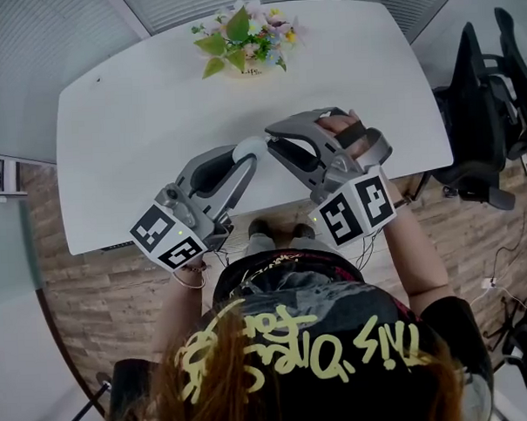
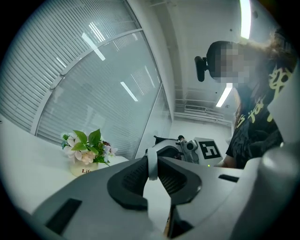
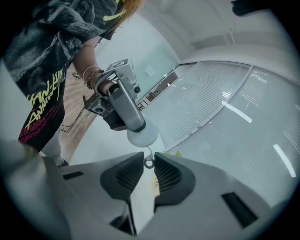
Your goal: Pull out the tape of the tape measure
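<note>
Left hand-held gripper clamped on the small round white plastic tape measure, held in the air above the white tabletop, well on the person's side of the cream pot of pink-and-white flowers, right hand-held gripper pinched together on the small grey pull ring just beneath it.

We see a white table with rounded corners that stands on a wooden floor, and near its far edge a small pale pot of flowers stands upright, with pink and white blossoms and green leaves. To the right of the table, near its corner, there is a black office chair, and some thin cables lie on the floor in front of it. Behind the table we notice a glass wall with closed grey blinds, and long ceiling lights are on.
</note>
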Demonstrator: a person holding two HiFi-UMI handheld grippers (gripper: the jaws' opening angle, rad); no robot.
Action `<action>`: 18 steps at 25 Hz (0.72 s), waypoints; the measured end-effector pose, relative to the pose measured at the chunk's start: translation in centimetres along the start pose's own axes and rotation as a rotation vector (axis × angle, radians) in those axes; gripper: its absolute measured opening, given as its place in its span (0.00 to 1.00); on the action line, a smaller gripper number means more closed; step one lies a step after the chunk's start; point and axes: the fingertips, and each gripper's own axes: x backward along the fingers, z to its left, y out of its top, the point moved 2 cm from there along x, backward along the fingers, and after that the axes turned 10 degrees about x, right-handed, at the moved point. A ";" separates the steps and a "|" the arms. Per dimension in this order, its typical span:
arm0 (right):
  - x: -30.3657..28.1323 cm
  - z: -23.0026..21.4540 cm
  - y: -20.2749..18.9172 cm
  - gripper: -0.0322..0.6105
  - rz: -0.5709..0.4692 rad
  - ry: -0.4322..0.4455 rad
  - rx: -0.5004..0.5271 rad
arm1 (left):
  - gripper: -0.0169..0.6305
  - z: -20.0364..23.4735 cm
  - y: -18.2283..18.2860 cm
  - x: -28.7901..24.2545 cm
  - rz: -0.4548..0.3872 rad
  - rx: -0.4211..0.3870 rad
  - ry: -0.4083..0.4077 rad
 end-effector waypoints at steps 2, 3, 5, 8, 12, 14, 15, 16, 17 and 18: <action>0.0 -0.1 -0.4 0.16 0.015 -0.001 -0.009 | 0.12 0.2 0.0 0.1 -0.001 0.005 0.003; 0.0 -0.1 -0.6 0.16 0.020 -0.001 -0.011 | 0.12 0.4 0.1 0.2 0.000 0.004 0.006; -0.1 0.0 -0.9 0.16 0.029 -0.001 -0.015 | 0.12 0.5 0.1 0.2 0.007 -0.005 0.012; -0.2 0.0 -1.5 0.16 0.051 -0.003 -0.024 | 0.12 0.7 0.1 0.2 0.013 -0.014 0.016; -0.2 -0.5 -2.4 0.16 0.077 -0.020 -0.034 | 0.12 1.0 0.4 0.4 -0.001 -0.007 0.018; -0.1 -0.7 -2.8 0.16 0.092 -0.029 -0.031 | 0.12 1.2 0.6 0.5 -0.004 -0.009 0.020; -0.1 -0.8 -3.0 0.16 0.099 -0.034 -0.031 | 0.12 1.2 0.7 0.6 -0.005 -0.010 0.020; -0.1 -0.9 -3.3 0.16 0.107 -0.041 -0.030 | 0.12 1.3 0.7 0.7 -0.006 -0.012 0.021; -0.1 -1.0 -3.5 0.16 0.115 -0.048 -0.031 | 0.12 1.4 0.8 0.7 -0.007 -0.015 0.022; -0.1 -1.0 -3.7 0.16 0.123 -0.056 -0.031 | 0.12 1.4 0.9 0.8 -0.008 -0.018 0.024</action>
